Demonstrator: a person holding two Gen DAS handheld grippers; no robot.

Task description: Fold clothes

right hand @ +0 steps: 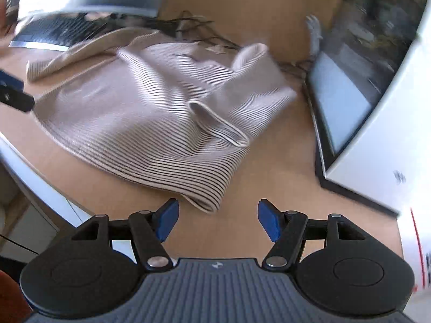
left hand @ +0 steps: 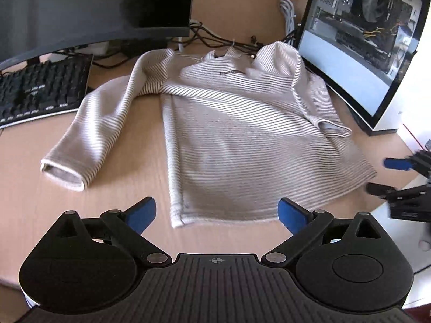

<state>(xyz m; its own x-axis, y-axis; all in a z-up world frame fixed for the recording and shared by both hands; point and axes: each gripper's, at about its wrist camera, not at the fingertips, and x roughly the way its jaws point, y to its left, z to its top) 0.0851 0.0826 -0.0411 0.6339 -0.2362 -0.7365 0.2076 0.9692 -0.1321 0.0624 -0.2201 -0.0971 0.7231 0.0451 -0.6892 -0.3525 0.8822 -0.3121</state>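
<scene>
On the desk (left hand: 129, 215), btwn keyboard (left hand: 40, 88) & glass-sided PC case (left hand: 363, 35): striped sweater (left hand: 242, 134) flat, one sleeve folded across its body. Left gripper (left hand: 216, 214) spread wide over hem, holding nothing. Right gripper (right hand: 218, 220) unclenched, empty, near hem corner.

Black keyboard (left hand: 40, 86) left on wooden desk (left hand: 121, 202); dark monitor (left hand: 89, 8) behind; cables (left hand: 212, 37) rear; glass-sided computer case (left hand: 361, 35) right.

Cream ribbed-knit cloth sweater with thin dark stripes (left hand: 242, 123), soft, matt; smooth light wood-look tabletop (left hand: 121, 210); matt black plastic keyboard (left hand: 40, 86) at 10 o'clock.
</scene>
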